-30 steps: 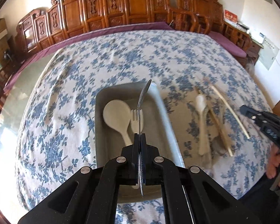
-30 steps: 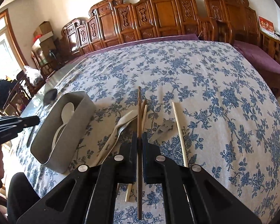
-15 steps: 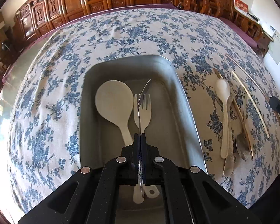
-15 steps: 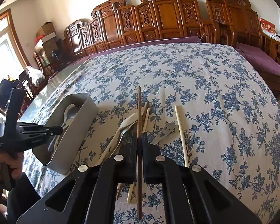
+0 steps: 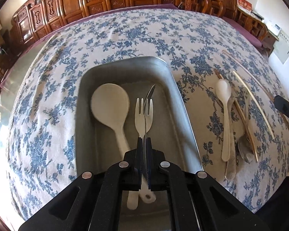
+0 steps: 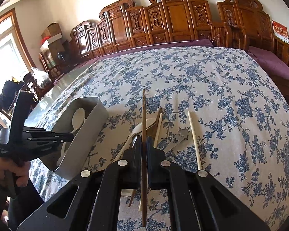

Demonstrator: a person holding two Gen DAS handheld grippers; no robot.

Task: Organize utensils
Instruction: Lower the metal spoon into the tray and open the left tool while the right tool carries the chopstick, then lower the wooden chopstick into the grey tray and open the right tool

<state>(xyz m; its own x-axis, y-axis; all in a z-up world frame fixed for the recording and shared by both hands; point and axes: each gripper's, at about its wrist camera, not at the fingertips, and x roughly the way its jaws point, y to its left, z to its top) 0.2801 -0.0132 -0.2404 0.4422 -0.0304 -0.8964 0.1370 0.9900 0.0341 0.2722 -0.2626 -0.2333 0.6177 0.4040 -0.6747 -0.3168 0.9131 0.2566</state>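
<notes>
My left gripper point(image 5: 144, 140) is shut on a metal knife point(image 5: 149, 96), held edge-up low inside the grey metal tray point(image 5: 169, 73). In the tray lie a cream rice spoon point(image 5: 109, 102) and a cream fork point(image 5: 143, 115). My right gripper point(image 6: 144, 140) is shut on a dark brown chopstick point(image 6: 143, 111), held above the pile of loose utensils on the cloth. The tray point(image 6: 92, 123) and the left gripper point(image 6: 67, 135) show at the left of the right wrist view.
On the floral tablecloth right of the tray lie a cream spoon point(image 5: 224, 104), a metal spoon point(image 5: 244, 150), and chopsticks point(image 5: 252, 100). A pale chopstick point(image 6: 193, 138) and a metal fork point(image 6: 180, 138) lie nearby. Carved wooden chairs point(image 6: 163, 19) line the far edge.
My left gripper has lowered the knife from above the tray down into it, close over the fork. My right gripper has held the chopstick nearly still.
</notes>
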